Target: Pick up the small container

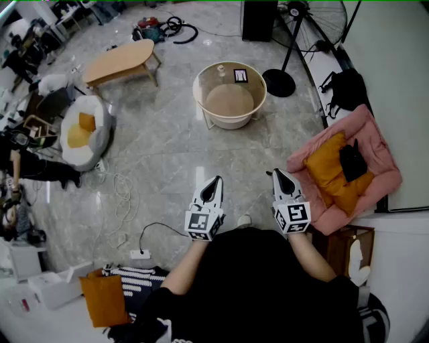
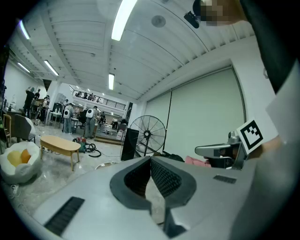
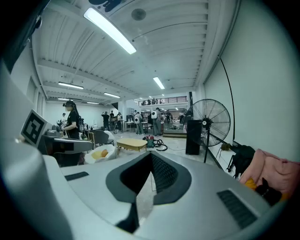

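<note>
The small container (image 1: 221, 69), a clear little jar, stands on the glass top of a round white side table (image 1: 230, 119) far ahead of me, next to a black card (image 1: 240, 76). My left gripper (image 1: 214, 181) and right gripper (image 1: 276, 173) are held side by side close to my body, pointing forward over bare floor, well short of that table. Both are shut with nothing between the fingers. In the left gripper view the jaws (image 2: 151, 158) meet at the tip; in the right gripper view the jaws (image 3: 151, 154) also meet.
A low wooden table (image 1: 120, 61) and an egg-shaped cushion seat (image 1: 84, 130) stand to the left. A standing fan (image 1: 295, 40) and a black speaker (image 1: 258, 20) are behind the round table. A pink cushion bed (image 1: 348, 167) lies right. Cables (image 1: 120, 194) and a power strip (image 1: 139, 254) lie on the floor.
</note>
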The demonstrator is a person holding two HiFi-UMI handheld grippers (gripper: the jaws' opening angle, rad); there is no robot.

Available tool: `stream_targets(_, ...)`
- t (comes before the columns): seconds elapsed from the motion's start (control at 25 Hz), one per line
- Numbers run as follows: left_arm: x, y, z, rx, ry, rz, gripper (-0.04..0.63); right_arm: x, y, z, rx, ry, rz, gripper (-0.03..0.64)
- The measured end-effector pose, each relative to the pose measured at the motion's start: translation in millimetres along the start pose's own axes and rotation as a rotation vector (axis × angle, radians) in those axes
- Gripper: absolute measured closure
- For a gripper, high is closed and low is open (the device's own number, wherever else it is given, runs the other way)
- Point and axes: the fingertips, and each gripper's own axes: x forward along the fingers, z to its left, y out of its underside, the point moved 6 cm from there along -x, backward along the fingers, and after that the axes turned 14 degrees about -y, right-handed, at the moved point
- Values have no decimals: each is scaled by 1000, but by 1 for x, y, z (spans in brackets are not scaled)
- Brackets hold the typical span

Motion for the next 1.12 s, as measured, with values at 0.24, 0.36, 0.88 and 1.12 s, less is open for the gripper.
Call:
stream_targets(0.24,6,3,-14,8,-25,-14,575,-10,-2,-17,-26,-3,-46,595)
stream_targets(0.36,7,7,-23,15,-47,-20,575,-14,2,-21,-34,-31,-58,595)
stream_targets(0.88,10,34,-34,-3,-127,20,575,-4,39,-28,5,-127,-19,595)
stream_targets(1.12,55,43,-9,-7,-73,56,575,42,42,-49,9,-144,4,595)
